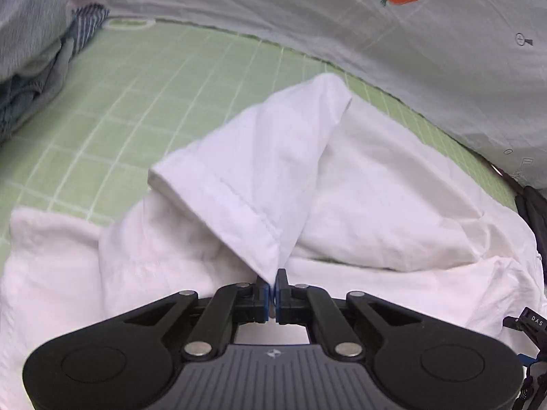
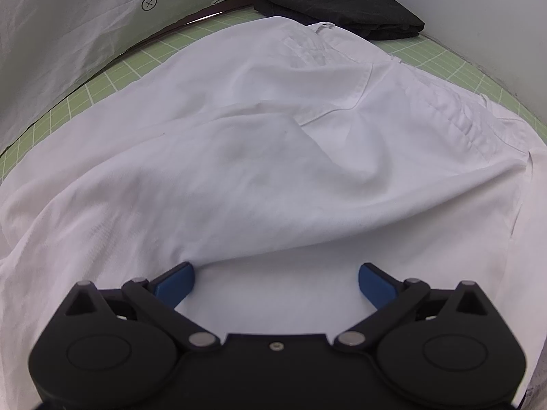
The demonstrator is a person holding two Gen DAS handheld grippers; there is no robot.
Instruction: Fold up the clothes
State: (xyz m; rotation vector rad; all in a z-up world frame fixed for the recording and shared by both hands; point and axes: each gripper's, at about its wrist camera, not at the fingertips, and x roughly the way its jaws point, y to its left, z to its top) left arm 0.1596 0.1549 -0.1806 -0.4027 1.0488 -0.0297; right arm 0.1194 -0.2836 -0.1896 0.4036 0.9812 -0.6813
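A white garment [image 1: 359,205] lies crumpled on the green gridded mat [image 1: 136,102]. In the left wrist view my left gripper [image 1: 272,290] is shut on the hemmed corner of this garment, and the cloth rises from the blue pads in a lifted fold. In the right wrist view the same white garment [image 2: 273,136] spreads wide, its waistband toward the far right. My right gripper [image 2: 275,275] stands open just above the cloth, and a raised fold lies just ahead of its blue fingers [image 2: 177,282]. No cloth is pinched between them.
A pile of striped and grey clothes [image 1: 44,78] sits at the far left. A folded black garment [image 2: 338,3] lies at the mat's far end. A white printed sheet [image 1: 410,34] with a carrot motif borders the mat. A pale wall [image 2: 478,17] stands on the right.
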